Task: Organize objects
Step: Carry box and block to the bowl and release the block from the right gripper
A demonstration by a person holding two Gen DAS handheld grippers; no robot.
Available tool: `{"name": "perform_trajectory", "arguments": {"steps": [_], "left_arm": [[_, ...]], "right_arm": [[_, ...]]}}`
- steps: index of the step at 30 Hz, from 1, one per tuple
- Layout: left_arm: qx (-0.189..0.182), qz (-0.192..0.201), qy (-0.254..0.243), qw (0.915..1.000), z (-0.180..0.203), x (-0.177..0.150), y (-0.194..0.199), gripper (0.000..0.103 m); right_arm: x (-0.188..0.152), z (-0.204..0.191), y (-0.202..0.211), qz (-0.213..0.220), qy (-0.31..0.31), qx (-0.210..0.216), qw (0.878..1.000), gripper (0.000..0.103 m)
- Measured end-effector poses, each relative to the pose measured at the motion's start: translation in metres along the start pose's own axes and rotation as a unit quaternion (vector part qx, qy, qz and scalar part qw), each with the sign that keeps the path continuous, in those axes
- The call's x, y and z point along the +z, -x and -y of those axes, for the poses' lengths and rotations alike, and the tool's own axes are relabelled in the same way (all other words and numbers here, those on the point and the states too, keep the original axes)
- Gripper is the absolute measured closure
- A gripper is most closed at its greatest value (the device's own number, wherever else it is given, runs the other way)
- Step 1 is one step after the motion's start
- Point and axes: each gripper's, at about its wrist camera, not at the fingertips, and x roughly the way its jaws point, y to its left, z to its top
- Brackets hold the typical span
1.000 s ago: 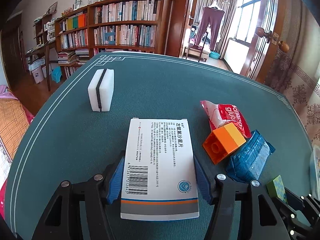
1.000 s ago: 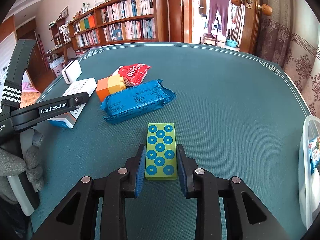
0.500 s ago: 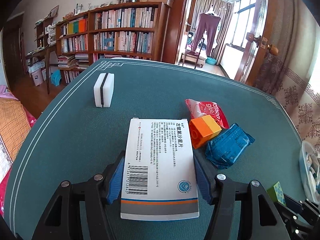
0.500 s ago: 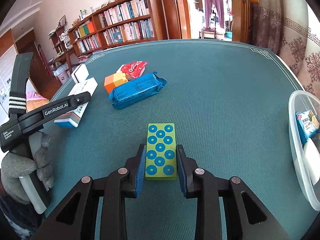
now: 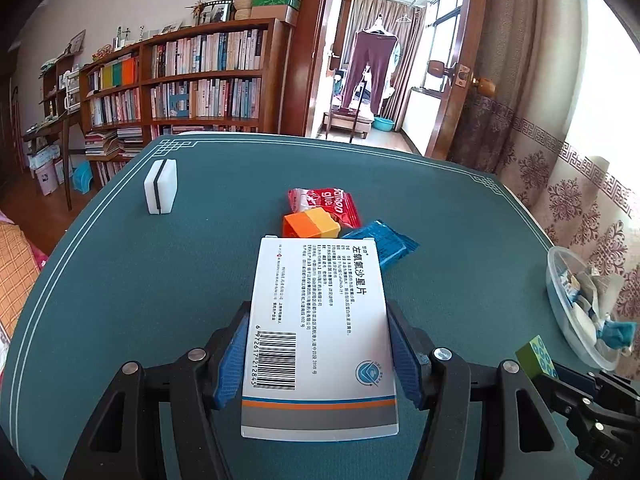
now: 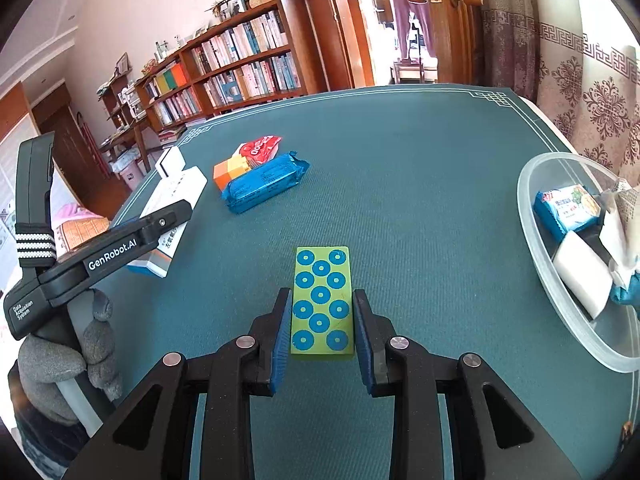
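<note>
- The right gripper [image 6: 322, 320] is pinching a green block with blue dots [image 6: 322, 300], which sticks straight out ahead between the blue pads, its long axis in line with the fingers.
- The left gripper [image 5: 318, 354] is clamped on the long sides of a white medicine box [image 5: 320, 332], barcode end nearest the camera; the box also runs lengthwise away from the hand.
- The clear plastic tub [image 6: 532, 240] sits at the right edge of the green table [image 6: 420, 160], already holding packets and a white block. From the right gripper it lies ahead and off to the right, near; from the left gripper it is well off to the right, with the right gripper in between.
- So the right hand looks the nearer one, and I would expect the green block to go in first; the move turns on swinging right until the block's far end is over the rim.
- Left on the table are an orange brick [image 5: 312, 224], a red packet [image 5: 328, 204], a blue wrapped packet [image 6: 264, 186] and a white block with a black band [image 5: 161, 186], all clustered or standing on the far left side, well apart from the tub.
</note>
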Motion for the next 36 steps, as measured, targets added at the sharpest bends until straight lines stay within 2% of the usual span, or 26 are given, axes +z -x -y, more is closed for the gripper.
{"name": "perform_trajectory", "arguments": {"steps": [9, 20, 36], "left_arm": [[-0.034, -0.002, -0.04, 0.9986, 0.044, -0.01, 0.011, 0.037], [-0.054, -0.01, -0.082, 0.9951, 0.091, -0.02, 0.016, 0.037], [-0.095, -0.017, -0.133, 0.9863, 0.151, -0.017, 0.014, 0.037]], "right_arm": [[-0.011, 0.041, 0.035, 0.017, -0.045, -0.011, 0.999, 0.073], [-0.007, 0.076, 0.068, 0.051, -0.067, -0.026, 0.996, 0.073], [0.007, 0.153, 0.115, 0.095, -0.105, -0.097, 0.985, 0.073]]}}
